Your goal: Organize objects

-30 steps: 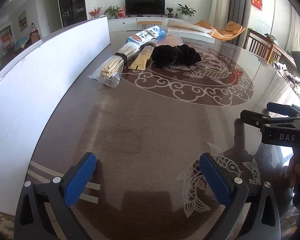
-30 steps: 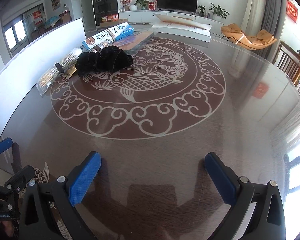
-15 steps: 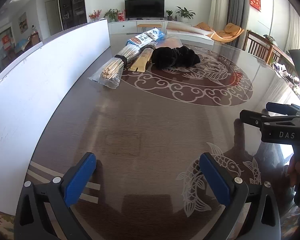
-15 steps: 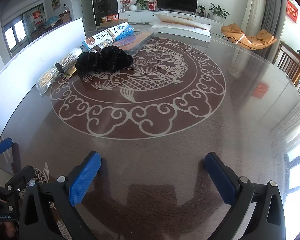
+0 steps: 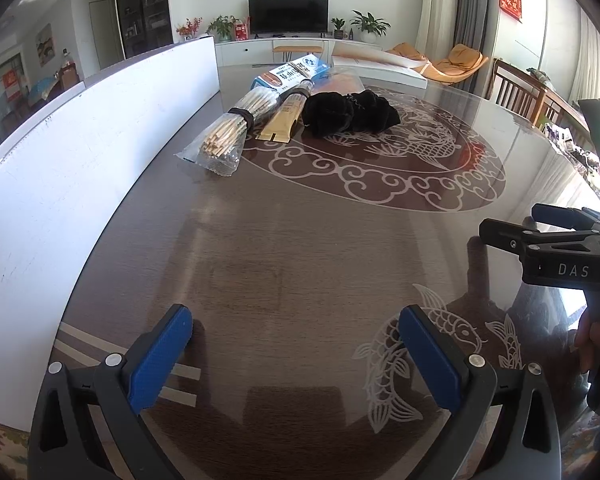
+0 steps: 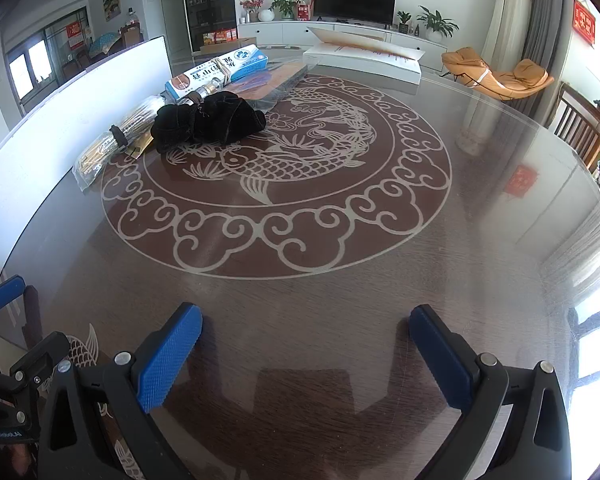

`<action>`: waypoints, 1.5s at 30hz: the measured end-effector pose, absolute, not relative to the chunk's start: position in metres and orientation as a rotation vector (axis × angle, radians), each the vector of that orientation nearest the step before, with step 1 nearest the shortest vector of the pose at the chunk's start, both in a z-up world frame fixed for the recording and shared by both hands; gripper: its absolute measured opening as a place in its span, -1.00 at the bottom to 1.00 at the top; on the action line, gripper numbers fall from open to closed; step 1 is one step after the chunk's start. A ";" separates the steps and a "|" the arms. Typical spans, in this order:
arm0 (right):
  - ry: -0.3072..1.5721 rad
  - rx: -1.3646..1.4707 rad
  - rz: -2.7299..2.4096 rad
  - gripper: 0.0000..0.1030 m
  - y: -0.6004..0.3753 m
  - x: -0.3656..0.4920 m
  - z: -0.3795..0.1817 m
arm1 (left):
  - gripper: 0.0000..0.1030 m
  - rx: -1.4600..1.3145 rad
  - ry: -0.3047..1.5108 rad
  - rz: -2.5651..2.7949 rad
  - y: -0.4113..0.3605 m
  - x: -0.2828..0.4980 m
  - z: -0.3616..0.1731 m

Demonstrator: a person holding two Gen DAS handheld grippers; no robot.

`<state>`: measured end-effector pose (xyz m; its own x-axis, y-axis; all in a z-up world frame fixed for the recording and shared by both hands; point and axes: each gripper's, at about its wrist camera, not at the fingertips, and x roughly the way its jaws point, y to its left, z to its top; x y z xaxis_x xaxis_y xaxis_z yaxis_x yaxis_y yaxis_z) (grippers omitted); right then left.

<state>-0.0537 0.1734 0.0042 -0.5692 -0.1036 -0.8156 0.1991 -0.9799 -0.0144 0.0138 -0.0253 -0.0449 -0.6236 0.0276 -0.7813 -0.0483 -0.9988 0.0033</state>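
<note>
Far across the round table lie a bag of wooden chopsticks (image 5: 224, 136) (image 6: 108, 148), a tan flat packet (image 5: 282, 122), a black cloth bundle (image 5: 348, 112) (image 6: 208, 120) and a blue and white box (image 5: 290, 74) (image 6: 216, 70). My left gripper (image 5: 296, 344) is open and empty, low over the near table. My right gripper (image 6: 306, 340) is open and empty, also near the front edge. The right gripper's side shows at the right of the left wrist view (image 5: 556, 248).
A white board (image 5: 80, 152) stands along the table's left edge. The dark round table (image 6: 300, 240) has a fish pattern in the middle. A long white box (image 6: 364, 58) lies at the far side. Wooden chairs (image 6: 584, 132) stand at the right.
The left wrist view has tilted down slightly, so the far objects sit lower in the frame. The right gripper has not visibly moved. Both stay open.
</note>
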 end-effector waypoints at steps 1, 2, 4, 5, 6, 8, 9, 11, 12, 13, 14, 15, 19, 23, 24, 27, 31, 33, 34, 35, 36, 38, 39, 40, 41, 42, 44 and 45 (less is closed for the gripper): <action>0.156 1.360 -2.636 1.00 0.173 -0.054 0.004 | 1.00 -1.346 0.037 2.792 -0.025 0.014 -0.045; 0.156 1.360 -2.636 1.00 0.173 -0.054 0.004 | 1.00 -1.347 0.037 2.790 -0.025 0.014 -0.045; 0.156 1.360 -2.636 1.00 0.173 -0.054 0.004 | 1.00 -1.349 0.038 2.787 -0.026 0.014 -0.045; 0.156 1.360 -2.636 1.00 0.173 -0.054 0.004 | 1.00 -1.349 0.040 2.784 -0.026 0.014 -0.045; 0.156 1.360 -2.636 1.00 0.173 -0.054 0.004 | 1.00 -1.349 0.041 2.782 -0.026 0.014 -0.044; 0.156 1.360 -2.636 1.00 0.173 -0.054 0.004 | 1.00 -1.354 0.041 2.780 -0.026 0.015 -0.044; 0.156 1.360 -2.636 1.00 0.173 -0.054 0.004 | 1.00 -1.357 0.043 2.779 -0.026 0.015 -0.044; 0.156 1.360 -2.636 1.00 0.173 -0.054 0.004 | 1.00 -1.361 0.044 2.776 -0.026 0.016 -0.044; 0.156 1.360 -2.636 1.00 0.173 -0.054 0.004 | 1.00 -1.365 0.044 2.773 -0.026 0.016 -0.044; 0.156 1.360 -2.636 1.00 0.173 -0.054 0.004 | 1.00 -1.370 0.044 2.770 -0.026 0.016 -0.044; 0.156 1.360 -2.636 1.00 0.173 -0.054 0.004 | 1.00 -1.376 0.044 2.767 -0.026 0.016 -0.044; 0.156 1.360 -2.636 1.00 0.173 -0.054 0.004 | 1.00 -1.382 0.044 2.764 -0.026 0.016 -0.044; 0.156 1.360 -2.636 1.00 0.173 -0.054 0.004 | 1.00 -1.378 0.045 2.765 -0.026 0.019 -0.044; 0.156 1.360 -2.636 1.00 0.173 -0.054 0.004 | 1.00 -1.376 0.047 2.760 -0.027 0.019 -0.044; 0.156 1.360 -2.636 1.00 0.173 -0.054 0.004 | 1.00 -1.375 0.046 2.762 -0.027 0.019 -0.044; 0.156 1.360 -2.636 1.00 0.173 -0.054 0.004 | 1.00 -1.362 0.042 2.774 -0.027 0.021 -0.044; 0.156 1.360 -2.636 1.00 0.173 -0.054 0.004 | 1.00 -1.359 0.044 2.777 -0.027 0.020 -0.045; 0.156 1.360 -2.636 1.00 0.173 -0.054 0.004 | 1.00 -1.368 0.045 2.771 -0.026 0.019 -0.044; 0.156 1.360 -2.636 1.00 0.173 -0.054 0.004 | 1.00 -1.367 0.048 2.769 -0.026 0.019 -0.044; 0.156 1.360 -2.636 1.00 0.173 -0.054 0.004 | 1.00 -1.366 0.048 2.767 -0.026 0.019 -0.044; 0.156 1.360 -2.636 1.00 0.173 -0.054 0.004 | 1.00 -1.373 0.046 2.765 -0.026 0.019 -0.044; 0.156 1.360 -2.636 1.00 0.173 -0.054 0.004 | 1.00 -1.395 0.043 2.760 -0.026 0.016 -0.044; 0.156 1.360 -2.636 1.00 0.173 -0.054 0.004 | 1.00 -1.406 0.038 2.761 -0.026 0.015 -0.044; 0.156 1.360 -2.636 1.00 0.173 -0.054 0.004 | 1.00 -1.414 0.035 2.763 -0.026 0.015 -0.044; 0.156 1.360 -2.636 1.00 0.173 -0.054 0.004 | 1.00 -1.418 0.033 2.765 -0.025 0.014 -0.044; 0.156 1.360 -2.636 1.00 0.173 -0.054 0.004 | 1.00 -1.417 0.037 2.764 -0.025 0.015 -0.044; 0.156 1.360 -2.636 1.00 0.173 -0.054 0.004 | 1.00 -1.402 0.053 2.748 -0.026 0.017 -0.044; 0.156 1.360 -2.636 1.00 0.173 -0.054 0.004 | 1.00 -1.397 0.060 2.740 -0.027 0.017 -0.044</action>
<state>-0.0542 0.1733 0.0037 -0.5692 -0.1033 -0.8156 0.1986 -0.9800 -0.0145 0.0170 -0.0271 -0.0441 -0.5860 0.0401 -0.8093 -0.0756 -0.9971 0.0053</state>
